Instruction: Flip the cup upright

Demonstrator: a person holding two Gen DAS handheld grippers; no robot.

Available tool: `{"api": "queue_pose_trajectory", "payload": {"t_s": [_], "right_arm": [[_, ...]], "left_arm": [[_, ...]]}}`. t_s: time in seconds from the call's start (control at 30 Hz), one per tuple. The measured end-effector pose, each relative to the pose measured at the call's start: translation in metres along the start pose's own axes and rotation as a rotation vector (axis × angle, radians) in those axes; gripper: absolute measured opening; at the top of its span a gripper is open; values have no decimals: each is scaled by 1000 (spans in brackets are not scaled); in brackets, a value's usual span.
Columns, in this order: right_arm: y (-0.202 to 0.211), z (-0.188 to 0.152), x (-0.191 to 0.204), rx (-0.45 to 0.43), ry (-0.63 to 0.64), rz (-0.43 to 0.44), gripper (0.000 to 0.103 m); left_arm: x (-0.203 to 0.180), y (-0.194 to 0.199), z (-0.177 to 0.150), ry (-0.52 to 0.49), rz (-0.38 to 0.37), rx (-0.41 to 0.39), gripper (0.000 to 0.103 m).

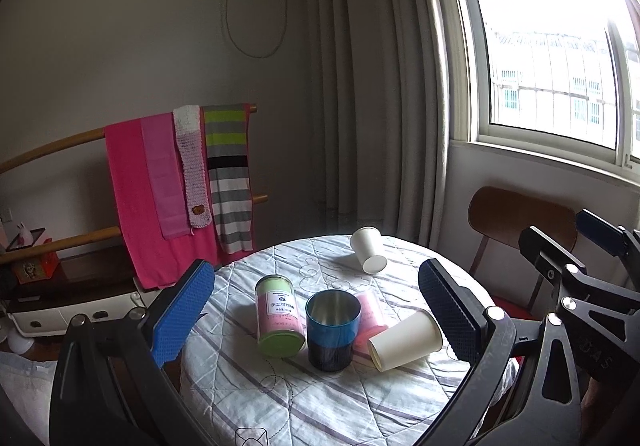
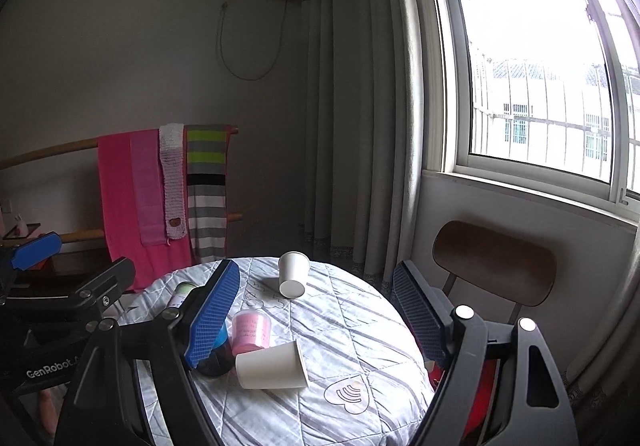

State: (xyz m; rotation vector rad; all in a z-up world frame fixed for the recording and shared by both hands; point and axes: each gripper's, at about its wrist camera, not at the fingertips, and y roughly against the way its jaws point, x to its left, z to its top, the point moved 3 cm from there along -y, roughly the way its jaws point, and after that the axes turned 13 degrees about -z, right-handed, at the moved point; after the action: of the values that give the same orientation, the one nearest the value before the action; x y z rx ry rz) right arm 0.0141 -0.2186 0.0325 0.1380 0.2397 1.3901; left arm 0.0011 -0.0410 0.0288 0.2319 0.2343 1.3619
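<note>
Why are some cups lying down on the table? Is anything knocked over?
Yes. Two white paper cups lie on their sides: the near cup beside the pink can, and the far cup near the table's back edge. The blue cup stands upright. Nothing looks spilled.

blown-out window (image 1: pixel 552 26) backlights a dim room; fisheye edges bend, darken.

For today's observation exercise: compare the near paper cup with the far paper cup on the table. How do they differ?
The near paper cup lies flat on its side beside the pink canister; the far paper cup stands alone near the table's far edge, tilted with its mouth facing the camera. The near cup's mouth points left in the right wrist view. Both are plain white, and neither is upright.
</note>
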Motion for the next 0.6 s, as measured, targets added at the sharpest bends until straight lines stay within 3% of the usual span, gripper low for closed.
{"api": "queue_pose_trajectory", "payload": {"t_s": [0.6], "right_arm": [[1,-3,-1,18,4,-6,81]], "left_arm": [[4,-10,-3,14,-26,44,103]]}}
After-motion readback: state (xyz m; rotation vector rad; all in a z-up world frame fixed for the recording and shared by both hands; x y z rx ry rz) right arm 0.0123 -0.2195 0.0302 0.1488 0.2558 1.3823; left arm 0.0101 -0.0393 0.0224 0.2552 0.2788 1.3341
